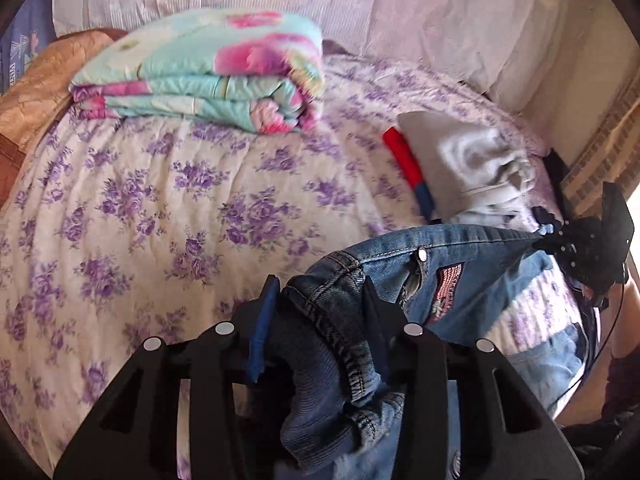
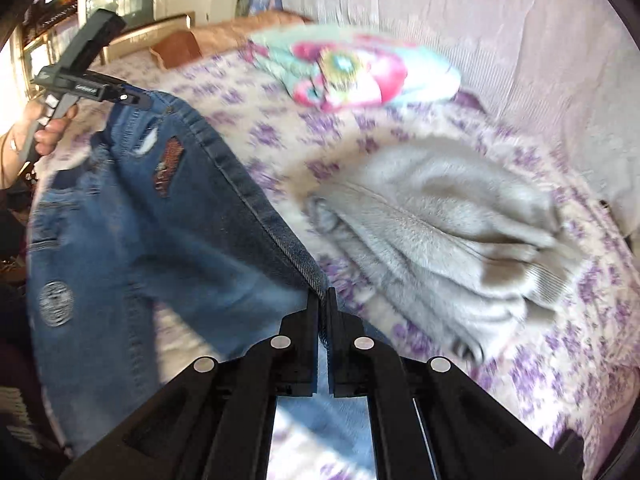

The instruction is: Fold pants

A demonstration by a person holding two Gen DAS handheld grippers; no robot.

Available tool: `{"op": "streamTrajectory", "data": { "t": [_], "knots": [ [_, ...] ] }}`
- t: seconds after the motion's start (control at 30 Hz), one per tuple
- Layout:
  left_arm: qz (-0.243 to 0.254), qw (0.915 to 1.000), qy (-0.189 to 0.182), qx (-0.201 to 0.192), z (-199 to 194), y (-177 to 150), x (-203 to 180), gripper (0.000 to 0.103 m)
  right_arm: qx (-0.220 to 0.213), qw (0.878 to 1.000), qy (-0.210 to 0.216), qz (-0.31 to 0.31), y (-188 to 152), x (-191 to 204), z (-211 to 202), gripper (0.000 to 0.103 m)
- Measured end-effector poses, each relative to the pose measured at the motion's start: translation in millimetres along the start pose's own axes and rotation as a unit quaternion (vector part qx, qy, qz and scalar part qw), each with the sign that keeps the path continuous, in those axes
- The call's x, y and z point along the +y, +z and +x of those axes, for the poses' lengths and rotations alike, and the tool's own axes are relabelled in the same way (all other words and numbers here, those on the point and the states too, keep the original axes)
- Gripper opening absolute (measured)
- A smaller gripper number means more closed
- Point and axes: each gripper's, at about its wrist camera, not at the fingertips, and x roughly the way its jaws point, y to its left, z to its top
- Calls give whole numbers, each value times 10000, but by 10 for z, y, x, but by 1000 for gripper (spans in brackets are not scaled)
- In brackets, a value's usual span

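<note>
A pair of blue jeans (image 1: 472, 268) with a pink patch hangs stretched by its waistband between my two grippers, above the bed. My left gripper (image 1: 320, 292) is shut on one end of the waistband, denim bunched between its fingers. It also shows at the far left of the right wrist view (image 2: 132, 98). My right gripper (image 2: 323, 300) is shut on the other waistband end of the jeans (image 2: 160, 216). It shows at the right of the left wrist view (image 1: 540, 240).
The bed has a purple-flowered sheet (image 1: 160, 216). A folded turquoise and pink quilt (image 1: 208, 76) lies at the back. A crumpled grey garment (image 2: 440, 224) lies on the right, on red and blue clothes (image 1: 404, 156). A white curtain (image 1: 360, 8) hangs behind.
</note>
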Motion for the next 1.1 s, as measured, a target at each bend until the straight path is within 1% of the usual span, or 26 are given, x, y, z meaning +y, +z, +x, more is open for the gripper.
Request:
{"op": "streamTrajectory", "data": {
  "t": [0.07, 0.13, 0.17, 0.2, 0.27, 0.33, 0.4, 0.43, 0.5, 0.53, 0.57, 0.6, 0.63, 0.67, 0.7, 0.73, 0.8, 0.83, 0.9, 1.0, 1.03, 1.1],
  "knots": [
    [124, 9999, -32, -104, -242, -146, -96, 39, -228, 9997, -33, -41, -112, 177, -307, 3],
    [257, 9995, -49, -189, -476, -348, -217, 39, -300, 9994, -107, -101, -236, 402, -556, 3],
    [330, 9992, -38, -215, -560, -449, -272, 38, -340, 9992, -157, -129, -300, 585, -641, 3],
    [404, 9989, -18, -242, -655, -573, -316, 38, -368, 9992, -116, -110, -365, 727, -702, 3],
    [506, 9986, 37, -163, -761, -879, -415, 38, -339, 9994, 28, -32, -567, 1029, -782, 3],
    [550, 9985, 23, -24, -781, -1166, -463, 39, -211, 9996, 143, 86, -840, 1304, -803, 3],
    [487, 9987, -40, 132, -775, -1440, -451, 41, -53, 9993, 317, 191, -1145, 1566, -687, 3],
    [436, 9989, -87, 163, -772, -1552, -437, 42, 29, 9991, 337, 258, -1285, 1658, -622, 4],
    [289, 9991, -244, 190, -768, -1760, -406, 45, 59, 9978, 378, 536, -1497, 1738, -502, 4],
    [225, 9991, -289, 196, -773, -1823, -396, 46, -44, 9968, 397, 688, -1551, 1739, -480, 4],
    [133, 9992, -333, 153, -797, -1888, -386, 50, -178, 9951, 440, 872, -1598, 1715, -492, 4],
    [-29, 9990, -444, 89, -840, -1928, -363, 61, -274, 9936, 461, 998, -1624, 1694, -504, 4],
    [-209, 9977, -634, 95, -869, -1958, -340, 66, -359, 9926, 444, 1073, -1644, 1691, -521, 4],
    [-425, 9951, -883, 130, -900, -1985, -314, 70, -404, 9923, 418, 1098, -1665, 1698, -532, 4],
    [-605, 9920, -1094, 189, -923, -1994, -288, 70, -436, 9920, 393, 1120, -1671, 1703, -521, 4],
    [-753, 9893, -1224, 238, -946, -2006, -268, 70, -476, 9914, 381, 1160, -1691, 1719, -529, 4],
    [-975, 9859, -1321, 332, -931, -2038, -243, 70, -558, 9887, 426, 1322, -1709, 1685, -535, 4],
    [-1172, 9818, -1405, 511, -855, -2071, -224, 70, -589, 9876, 448, 1381, -1712, 1689, -533, 4],
    [-1582, 9701, -1645, 830, -673, -2143, -200, 69, -641, 9861, 470, 1462, -1703, 1641, -487, 4],
    [-2113, 9561, -1925, 652, -554, -2151, -141, 69, -702, 9830, 537, 1607, -1743, 1611, -466, 4],
    [-2406, 9460, -2098, 560, -533, -2126, -90, 69, -723, 9819, 564, 1657, -1755, 1599, -462, 4],
    [-2687, 9319, -2388, 482, -532, -2090, -43, 70, -755, 9813, 563, 1679, -1758, 1601, -442, 5]
  ]
}}
